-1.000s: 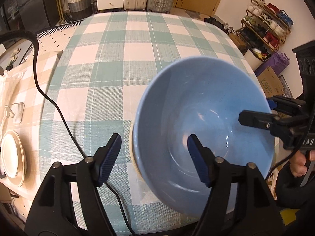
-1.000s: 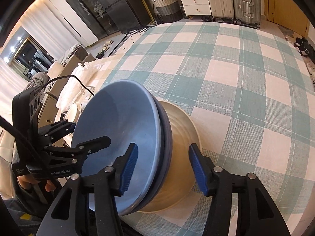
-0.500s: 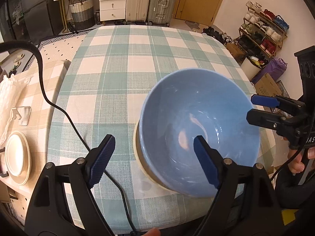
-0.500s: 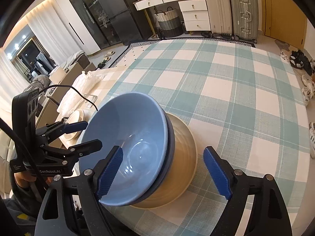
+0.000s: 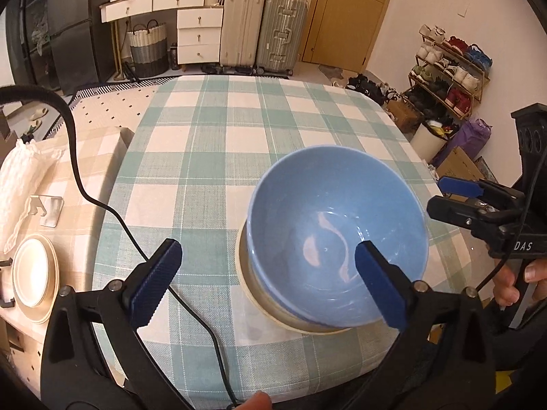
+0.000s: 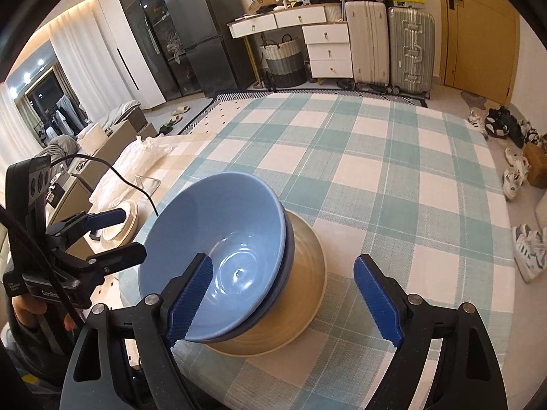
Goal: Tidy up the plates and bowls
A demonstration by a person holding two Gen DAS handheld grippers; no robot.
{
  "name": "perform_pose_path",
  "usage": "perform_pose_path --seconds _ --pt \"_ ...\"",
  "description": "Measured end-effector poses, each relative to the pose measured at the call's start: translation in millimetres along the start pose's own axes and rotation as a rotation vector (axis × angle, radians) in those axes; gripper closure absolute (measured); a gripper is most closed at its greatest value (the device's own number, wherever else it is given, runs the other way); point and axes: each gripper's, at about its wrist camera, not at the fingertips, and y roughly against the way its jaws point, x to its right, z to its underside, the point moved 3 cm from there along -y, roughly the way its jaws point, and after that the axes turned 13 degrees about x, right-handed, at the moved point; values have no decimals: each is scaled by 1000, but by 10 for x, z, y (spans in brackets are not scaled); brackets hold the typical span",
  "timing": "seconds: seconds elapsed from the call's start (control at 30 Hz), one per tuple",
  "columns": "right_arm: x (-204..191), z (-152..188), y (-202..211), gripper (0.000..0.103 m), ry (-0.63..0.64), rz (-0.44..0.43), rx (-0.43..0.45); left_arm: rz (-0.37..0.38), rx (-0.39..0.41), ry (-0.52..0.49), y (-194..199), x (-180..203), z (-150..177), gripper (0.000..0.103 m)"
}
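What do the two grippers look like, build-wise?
Both alike: left gripper and right gripper have black frames with silver pivot screws and ribbed blue pads. A black cable trails from the left; white lettering marks the right's body.

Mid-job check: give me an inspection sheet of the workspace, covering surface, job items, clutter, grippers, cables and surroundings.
Surface: green-and-white checked tablecloth, mostly bare.
Job's things: blue bowls nested and tilted on a beige plate near the table's front edge; cream plates stacked on the side table.
Clutter: white bag and metal holder on the side table.
Grippers: left hand-held gripper open, jaws have just been opening; right hand-held gripper open. Neither grips the bowls.
Cables: black cable crosses the cloth's left side.
Surroundings: suitcases, drawers, shoe rack.
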Motion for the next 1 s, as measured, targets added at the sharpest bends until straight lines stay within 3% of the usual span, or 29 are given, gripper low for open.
perform_pose_path --seconds 0.37,0.7,1.0 --pt "77 178 211 16 -22 94 134 -87 194 -7 412 -145 9 2" --pt "56 314 351 17 -23 83 205 -164 284 -37 545 -174 82 2" --pt "-8 432 507 16 30 136 339 -144 340 -42 575 -82 246 2"
